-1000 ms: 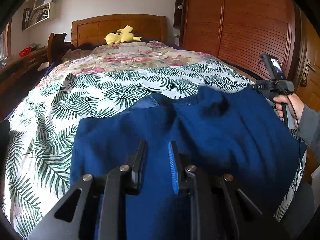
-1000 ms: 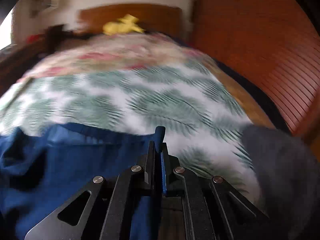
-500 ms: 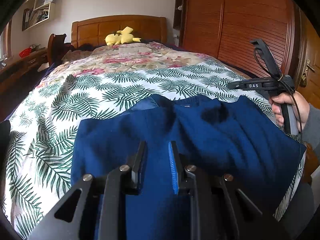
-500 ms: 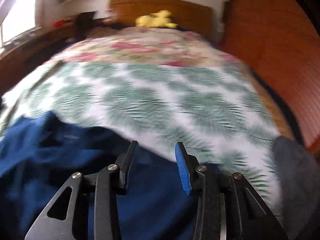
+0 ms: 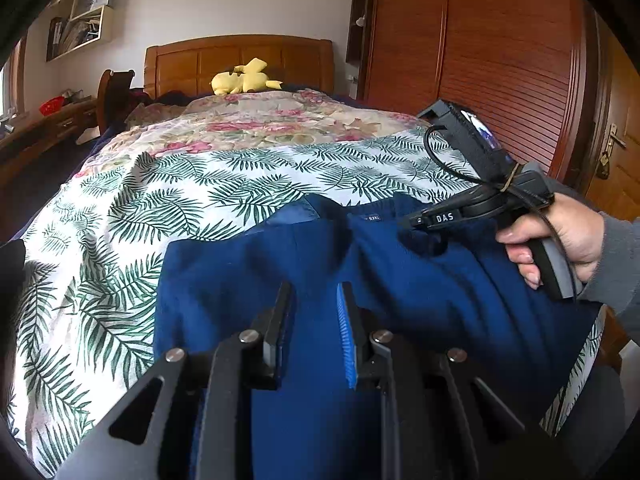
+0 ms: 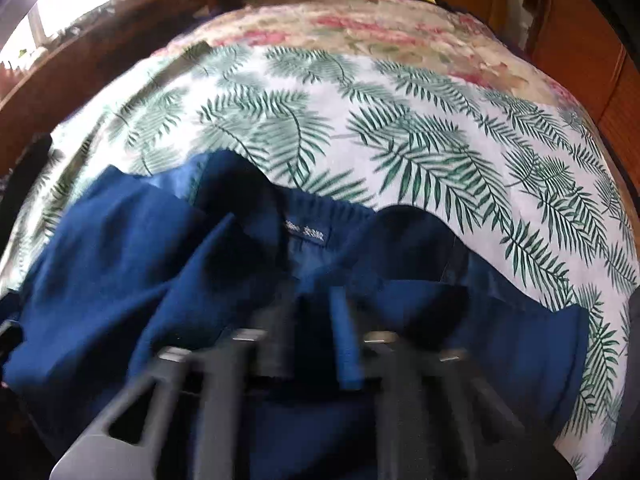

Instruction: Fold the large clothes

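A dark blue garment [image 5: 420,280] lies spread over the foot of the bed, its waistband and small label [image 6: 306,236] at the far edge. My left gripper [image 5: 314,292] sits low over the near part; blue cloth fills the narrow gap between its fingers. A hand [image 5: 568,236] holds my right gripper [image 5: 416,222] tipped down over the waistband at the right. In its own blurred view the right gripper [image 6: 314,304] has its jaws closing. The fingers still stand apart, with blue cloth showing in the gap and the pads not pressing.
The bed has a leaf-print sheet [image 5: 180,200], then a floral quilt [image 5: 260,128], with a yellow plush toy [image 5: 244,78] by the wooden headboard. A brown wardrobe [image 5: 500,60] and door [image 5: 616,152] stand right of the bed. A desk [image 5: 40,128] runs along the left.
The right gripper let go of the garment's right edge, opened, then swung left and tipped down over the waistband. The raised fold has dropped flat. The left gripper has not moved.
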### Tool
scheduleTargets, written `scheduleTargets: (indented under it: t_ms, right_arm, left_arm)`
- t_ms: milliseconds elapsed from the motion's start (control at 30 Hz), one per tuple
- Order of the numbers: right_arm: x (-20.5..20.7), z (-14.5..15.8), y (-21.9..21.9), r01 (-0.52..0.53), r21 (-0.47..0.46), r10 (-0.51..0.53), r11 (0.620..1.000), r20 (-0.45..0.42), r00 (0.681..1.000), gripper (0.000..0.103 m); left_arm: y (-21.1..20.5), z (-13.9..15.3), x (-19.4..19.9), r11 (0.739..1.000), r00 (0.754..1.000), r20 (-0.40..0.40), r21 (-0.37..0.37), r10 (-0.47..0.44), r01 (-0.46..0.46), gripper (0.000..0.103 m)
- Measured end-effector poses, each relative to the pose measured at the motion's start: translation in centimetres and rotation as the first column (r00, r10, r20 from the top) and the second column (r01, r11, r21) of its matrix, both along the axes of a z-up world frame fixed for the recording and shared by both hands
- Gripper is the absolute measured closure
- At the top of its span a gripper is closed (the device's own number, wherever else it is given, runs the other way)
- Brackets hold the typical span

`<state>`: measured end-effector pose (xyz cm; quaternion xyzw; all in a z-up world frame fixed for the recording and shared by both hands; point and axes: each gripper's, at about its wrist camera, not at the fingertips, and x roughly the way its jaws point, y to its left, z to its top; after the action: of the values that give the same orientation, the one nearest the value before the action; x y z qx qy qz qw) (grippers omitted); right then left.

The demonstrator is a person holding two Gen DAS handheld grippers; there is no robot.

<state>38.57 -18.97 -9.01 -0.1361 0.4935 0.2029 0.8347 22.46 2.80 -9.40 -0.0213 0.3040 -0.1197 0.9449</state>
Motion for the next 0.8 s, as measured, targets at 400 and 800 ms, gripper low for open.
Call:
scheduleTargets:
  t_ms: [400,800]
  right_arm:
    - [1.4,4.9,-0.9,0.057,0.068,-0.071,0.996,0.234,0.970,0.103]
    - [-0.2,-0.7,0.4,0.029,-0.078,-0.028,0.997,0.012,1.000,0.046]
  left_arm:
    - [0.6,0.3,-0.8,1.000,1.000,0.010,-0.005,0.000,0.000,0.084]
    - [0.2,0.5,-1.1,1.000,1.000,0.016,-0.002,-0.011,0.011,0.084]
